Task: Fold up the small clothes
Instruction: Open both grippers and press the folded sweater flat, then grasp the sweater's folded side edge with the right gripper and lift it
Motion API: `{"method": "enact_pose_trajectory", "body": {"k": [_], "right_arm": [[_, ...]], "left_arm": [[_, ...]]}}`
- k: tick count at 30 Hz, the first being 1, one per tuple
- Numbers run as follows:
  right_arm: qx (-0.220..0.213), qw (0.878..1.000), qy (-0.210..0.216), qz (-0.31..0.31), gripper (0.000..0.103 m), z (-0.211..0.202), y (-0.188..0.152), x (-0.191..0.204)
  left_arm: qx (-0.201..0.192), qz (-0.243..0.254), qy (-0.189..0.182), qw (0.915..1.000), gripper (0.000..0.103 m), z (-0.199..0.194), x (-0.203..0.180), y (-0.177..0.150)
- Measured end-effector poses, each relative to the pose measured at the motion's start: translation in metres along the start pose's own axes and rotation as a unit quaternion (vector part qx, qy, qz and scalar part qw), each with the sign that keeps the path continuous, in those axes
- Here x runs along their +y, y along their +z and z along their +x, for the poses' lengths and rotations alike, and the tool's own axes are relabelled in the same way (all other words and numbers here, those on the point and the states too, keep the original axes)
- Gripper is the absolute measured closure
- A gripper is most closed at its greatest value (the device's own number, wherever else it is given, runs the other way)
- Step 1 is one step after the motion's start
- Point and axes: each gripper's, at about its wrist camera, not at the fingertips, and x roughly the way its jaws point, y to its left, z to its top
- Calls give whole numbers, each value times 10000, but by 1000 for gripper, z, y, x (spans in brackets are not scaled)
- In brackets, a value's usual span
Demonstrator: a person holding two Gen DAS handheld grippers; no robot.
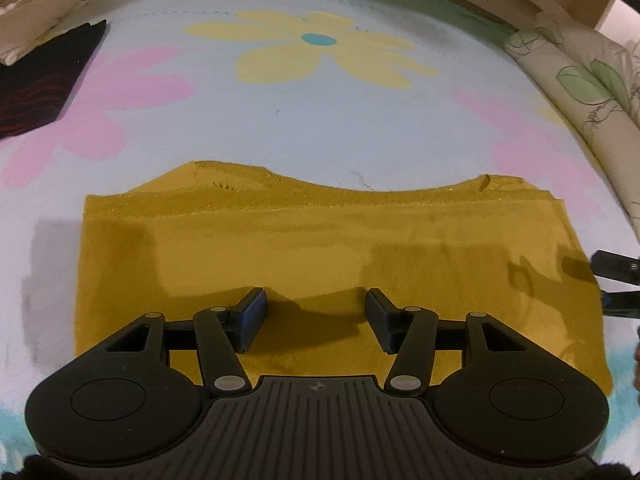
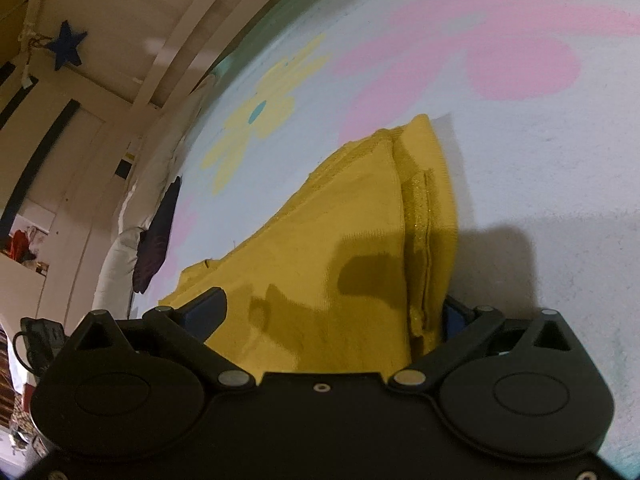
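Left gripper (image 1: 316, 316) hovered released; right gripper (image 2: 334, 312) straddled the soft, limp mustard garment (image 1: 280, 248) (clench unclear), best pinched at its 3 o'clock hem.

Pale blue flowered bedsheet (image 1: 280, 128); dark cloth (image 1: 44, 80) at its left edge. Leaf-print pillow (image 1: 580, 92) right; blue star (image 2: 66, 45) on wall.

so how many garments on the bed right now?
2. The mustard garment lies flat in front of the left gripper, its edge between the right gripper's open fingers. A dark garment sits far left by the pillow. Others may be out of view.
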Motion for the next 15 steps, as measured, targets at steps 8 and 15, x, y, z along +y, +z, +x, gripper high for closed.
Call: {"method": "enact_pose_trajectory", "body": {"k": [8, 15], "right_arm": [[165, 9995, -172, -196, 0, 1, 0, 7], [373, 9964, -719, -251, 0, 8, 2, 23]], "left_arm": [[110, 199, 601, 9979, 31, 13, -29, 5], [79, 354, 735, 9966, 30, 11, -32, 2]]}}
